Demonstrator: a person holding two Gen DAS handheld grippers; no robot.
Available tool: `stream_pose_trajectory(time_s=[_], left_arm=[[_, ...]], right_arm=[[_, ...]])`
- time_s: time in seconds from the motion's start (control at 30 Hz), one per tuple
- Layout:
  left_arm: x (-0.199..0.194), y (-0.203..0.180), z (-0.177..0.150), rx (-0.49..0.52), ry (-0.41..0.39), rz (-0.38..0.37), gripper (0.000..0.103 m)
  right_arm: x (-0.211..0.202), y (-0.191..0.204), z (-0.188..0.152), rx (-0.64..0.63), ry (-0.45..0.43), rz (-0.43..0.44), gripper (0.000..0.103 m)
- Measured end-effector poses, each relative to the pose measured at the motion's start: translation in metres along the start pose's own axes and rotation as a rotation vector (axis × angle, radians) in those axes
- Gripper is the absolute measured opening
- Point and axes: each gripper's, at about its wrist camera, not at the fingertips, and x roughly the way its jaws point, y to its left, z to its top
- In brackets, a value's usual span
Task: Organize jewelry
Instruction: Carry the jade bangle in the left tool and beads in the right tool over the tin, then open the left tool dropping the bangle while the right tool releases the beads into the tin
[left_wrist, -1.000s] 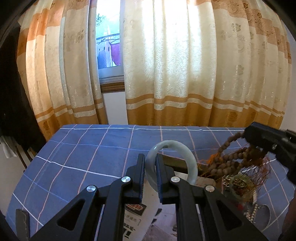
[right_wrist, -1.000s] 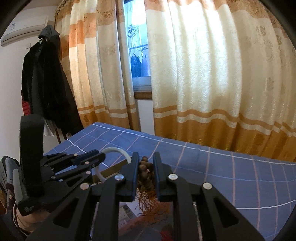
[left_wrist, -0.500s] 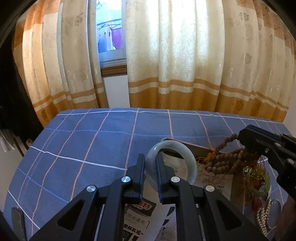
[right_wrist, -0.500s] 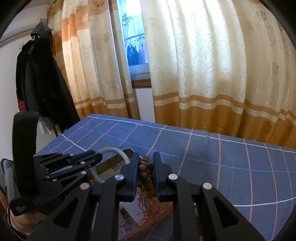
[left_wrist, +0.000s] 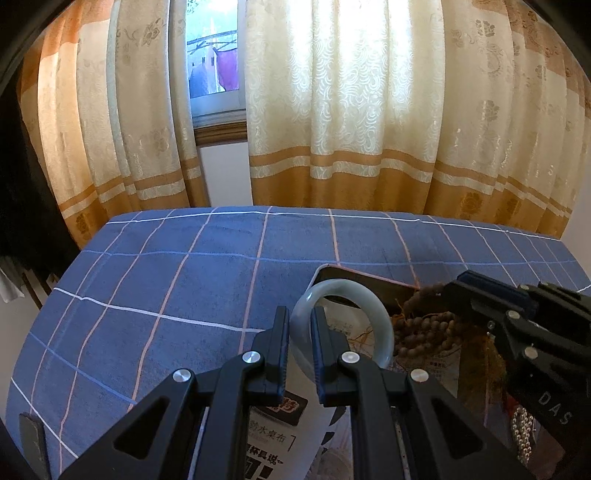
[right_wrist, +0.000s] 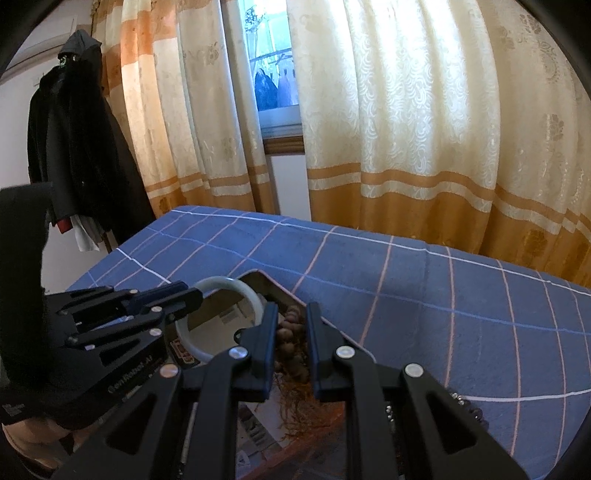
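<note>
My left gripper is shut on a pale green jade bangle, holding it upright over a shallow box lined with printed paper. My right gripper is shut on a brown wooden bead necklace with an orange tassel hanging below. In the left wrist view the right gripper is at the right, with the beads just right of the bangle. In the right wrist view the left gripper and the bangle are at the left.
The box sits on a bed with a blue checked cover. A string of silver-white beads lies in the box at the lower right. Curtains and a window stand behind the bed. A dark coat hangs at the left.
Both grippers have come lower toward the box with their loads. The bangle and the beads now hang closer to the paper lining. Both grips are unchanged.
</note>
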Motion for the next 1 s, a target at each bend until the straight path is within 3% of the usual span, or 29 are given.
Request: stream_pose_trajectory(time_s=[0.63,0.7,0.77,0.83,1.0], left_arm=[[-0.001,0.004,0.000,-0.019,-0.010,-0.019,0.016],[-0.002,0.006,0.001,-0.031,-0.016,-0.024,0.025],[-0.007,0.009,0.002,-0.043,-0.040,-0.015,0.067],[-0.015,0.012,0.003,-0.060,-0.087,-0.001,0.084],[-0.024,0.021,0.006,-0.095,-0.140,-0.012,0.085]], right_arm=[[0.009,-0.003,-0.006,0.006,0.041,-0.014,0.018],[0.009,-0.004,-0.007,0.009,0.043,-0.014,0.018],[0.009,-0.004,-0.007,0.012,0.046,-0.013,0.018],[0.009,-0.004,-0.008,0.014,0.046,-0.014,0.019],[0.004,-0.009,-0.011,0.034,0.033,-0.028,0.050]])
